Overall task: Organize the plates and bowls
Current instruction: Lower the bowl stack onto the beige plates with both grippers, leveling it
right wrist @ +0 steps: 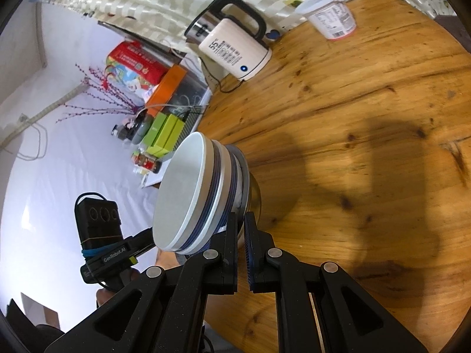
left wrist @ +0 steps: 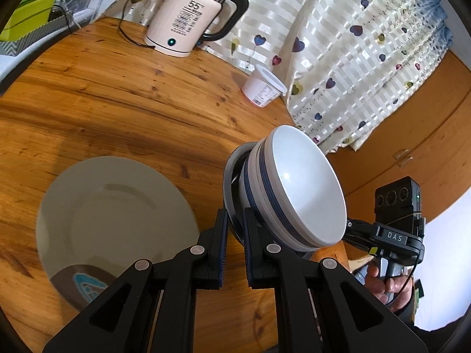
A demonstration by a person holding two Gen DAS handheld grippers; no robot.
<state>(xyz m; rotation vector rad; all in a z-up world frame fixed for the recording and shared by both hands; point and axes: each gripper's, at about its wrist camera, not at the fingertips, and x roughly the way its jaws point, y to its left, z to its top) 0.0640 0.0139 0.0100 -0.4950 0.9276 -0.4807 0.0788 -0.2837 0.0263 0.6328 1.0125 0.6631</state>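
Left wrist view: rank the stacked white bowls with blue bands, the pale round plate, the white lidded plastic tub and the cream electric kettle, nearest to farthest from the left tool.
1. Stacked white bowls with blue bands, at the left tool, right of centre.
2. Pale round plate, lower left.
3. White lidded plastic tub, by the curtain.
4. Cream electric kettle, far edge.

Kettle reads 55; right gripper reads DAS.

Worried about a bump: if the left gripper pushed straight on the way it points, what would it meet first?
Beyond the bowl stack that the left gripper holds, bare wooden table probably comes first; the white lidded cup stands farther along, though depth is unclear.
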